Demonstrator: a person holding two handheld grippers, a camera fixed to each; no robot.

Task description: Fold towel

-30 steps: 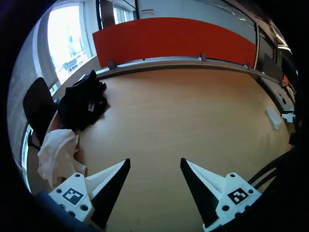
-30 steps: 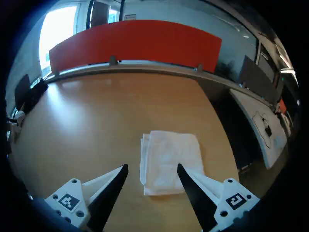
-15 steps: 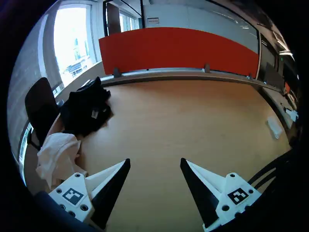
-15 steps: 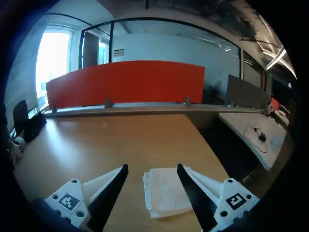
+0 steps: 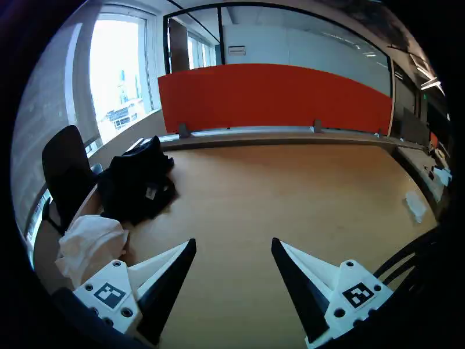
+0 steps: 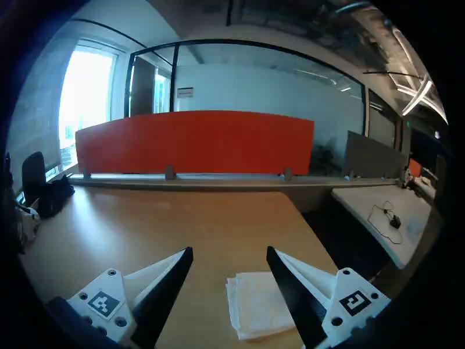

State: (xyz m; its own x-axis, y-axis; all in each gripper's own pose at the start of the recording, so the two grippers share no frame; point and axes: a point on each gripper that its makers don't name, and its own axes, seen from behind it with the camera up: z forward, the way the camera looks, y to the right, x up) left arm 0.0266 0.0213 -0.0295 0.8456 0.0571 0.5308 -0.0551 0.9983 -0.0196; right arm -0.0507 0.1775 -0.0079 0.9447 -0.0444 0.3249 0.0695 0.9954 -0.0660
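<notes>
A white towel [image 6: 258, 303] lies folded into a flat rectangle on the wooden table [image 6: 192, 227], near its right front corner. My right gripper [image 6: 229, 259] hangs open above the table, just behind and left of the towel, holding nothing. The same folded towel [image 5: 415, 206] appears small at the far right edge in the left gripper view. My left gripper [image 5: 233, 250] is open over bare table [image 5: 279, 186], empty. A crumpled white cloth [image 5: 87, 247] sits at the table's left edge, beside my left gripper's left finger.
A black bag or garment pile [image 5: 136, 180] rests on the table's left side, with a dark office chair [image 5: 64, 168] behind it. An orange divider [image 5: 273, 99] runs along the far edge. A second desk [image 6: 383, 218] with a cable stands to the right across a gap.
Both grippers have lifted and tilted upward, so the room shows more. The folded towel has slid lower and nearer in the right gripper view. Both stayed open.
</notes>
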